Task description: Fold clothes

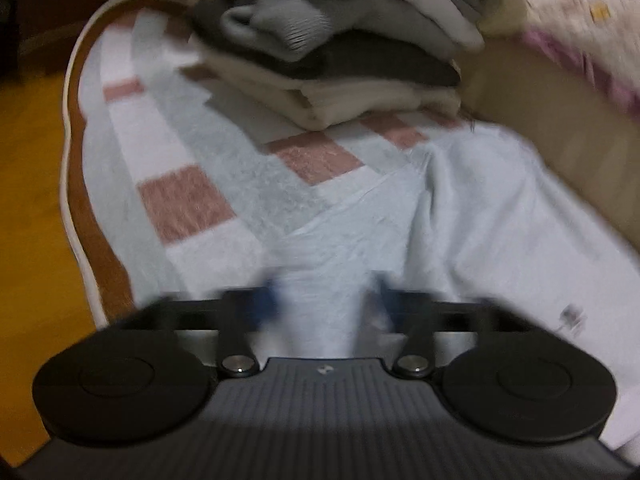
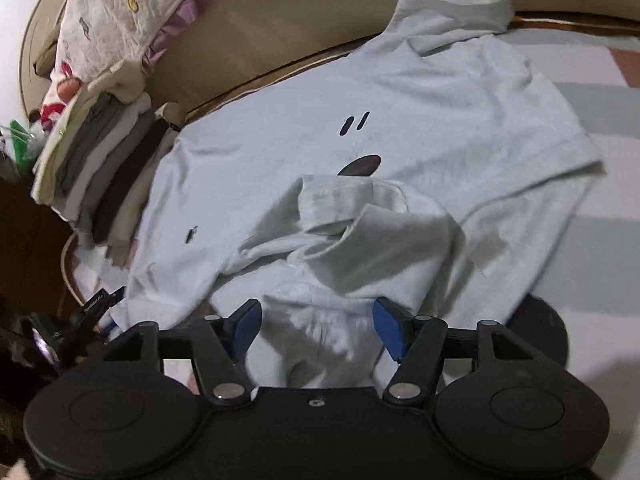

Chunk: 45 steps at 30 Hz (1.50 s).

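Dim indoor light, warm cast, grainy in both views. Left wrist view heavily motion-blurred: blue fingertips (image 1: 267,298) smeared, folded clothes stack (image 1: 332,60) at 12 o'clock soft, quilt (image 1: 580,20) at 1 o'clock streaked. Right wrist view sharper; print on the light T-shirt (image 2: 360,128) reads clean, some blur on cloth at 6 o'clock. Soft shadows under the shirt's folded sleeve, falling toward 4 o'clock. Strong fisheye bending and dark vignette at corners, floor (image 1: 28,160) at 9 o'clock glowing orange.
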{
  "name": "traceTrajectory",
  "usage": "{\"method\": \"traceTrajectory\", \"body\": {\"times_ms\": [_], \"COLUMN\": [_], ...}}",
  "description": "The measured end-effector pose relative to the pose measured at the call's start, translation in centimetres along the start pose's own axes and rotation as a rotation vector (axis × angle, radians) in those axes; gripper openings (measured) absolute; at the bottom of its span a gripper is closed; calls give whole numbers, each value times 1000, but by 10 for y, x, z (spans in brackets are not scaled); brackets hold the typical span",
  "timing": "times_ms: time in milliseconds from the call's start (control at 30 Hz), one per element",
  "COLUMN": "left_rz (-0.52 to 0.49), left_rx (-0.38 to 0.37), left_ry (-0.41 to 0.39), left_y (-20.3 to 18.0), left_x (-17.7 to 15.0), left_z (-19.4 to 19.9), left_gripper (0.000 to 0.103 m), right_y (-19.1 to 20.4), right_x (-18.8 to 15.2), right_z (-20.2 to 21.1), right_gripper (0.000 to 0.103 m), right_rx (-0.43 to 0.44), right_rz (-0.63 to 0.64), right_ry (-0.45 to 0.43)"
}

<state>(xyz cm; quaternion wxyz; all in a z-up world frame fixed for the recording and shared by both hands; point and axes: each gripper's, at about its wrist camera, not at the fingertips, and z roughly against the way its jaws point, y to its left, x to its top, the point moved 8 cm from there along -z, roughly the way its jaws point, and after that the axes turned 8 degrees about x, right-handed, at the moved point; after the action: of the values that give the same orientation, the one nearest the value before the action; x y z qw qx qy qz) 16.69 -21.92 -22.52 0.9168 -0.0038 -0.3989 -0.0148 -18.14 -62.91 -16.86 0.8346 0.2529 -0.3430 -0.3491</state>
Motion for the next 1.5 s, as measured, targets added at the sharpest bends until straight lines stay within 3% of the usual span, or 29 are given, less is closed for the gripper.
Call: {"method": "traceTrajectory", "body": {"times_ms": [100, 233, 300, 433, 500, 633, 733, 867, 967, 1033, 1100, 1133, 1233, 1333, 1400, 1500], "left_rz": [-153, -122, -128, -109, -73, -2, -26, -36, 14, -26, -139, -178, -139, 4, 24, -154], "left_rx": [107, 151, 170, 160, 138, 97, 104, 124, 125, 103, 59, 34, -159, -441, -587, -684], "left_ry": [-92, -181, -228, -254, -241, -171, -94, -10, -7, -27, -82, -105, -50, 113, 182, 86], "left_y": [-3, 19, 30, 49, 62, 84, 89, 92, 98, 93, 77, 71, 56, 32, 8, -26], "left_x": [5, 31, 45, 61, 65, 60, 43, 23, 21, 21, 18, 14, -14, -49, -69, -88], "left_z": [9, 31, 42, 54, 55, 46, 16, -16, -6, 13, 45, 62, 113, 152, 174, 207], "left_gripper": [4, 4, 4, 4, 4, 4, 4, 10, 17, 26, 46, 48, 49, 49, 49, 52], "right_y": [12, 30, 39, 58, 82, 138, 166, 168, 173, 179, 177, 172, 161, 158, 158, 162], "right_x": [5, 12, 16, 22, 19, 2, -26, -98, -144, -164, -166, -161, -142, -119, -103, -84], "right_z": [-3, -3, -3, -4, 13, 51, 58, 19, 1, -5, -12, -15, -18, -20, -24, -28], "right_gripper": [70, 67, 8, 8, 8, 8, 7, 7, 7, 7, 7, 7, 7, 7, 7, 7], "right_rx": [-5, -9, -10, -14, 78, 398, 562, 556, 566, 578, 503, 462, 377, 338, 321, 327], "right_rz": [68, 167, 216, 315, 361, 369, 352, 360, 378, 397, 411, 412, 419, 427, 445, 462], "right_ry": [-21, -50, -65, -95, -77, 72, 207, 475, 621, 678, 640, 603, 507, 453, 422, 396]}}
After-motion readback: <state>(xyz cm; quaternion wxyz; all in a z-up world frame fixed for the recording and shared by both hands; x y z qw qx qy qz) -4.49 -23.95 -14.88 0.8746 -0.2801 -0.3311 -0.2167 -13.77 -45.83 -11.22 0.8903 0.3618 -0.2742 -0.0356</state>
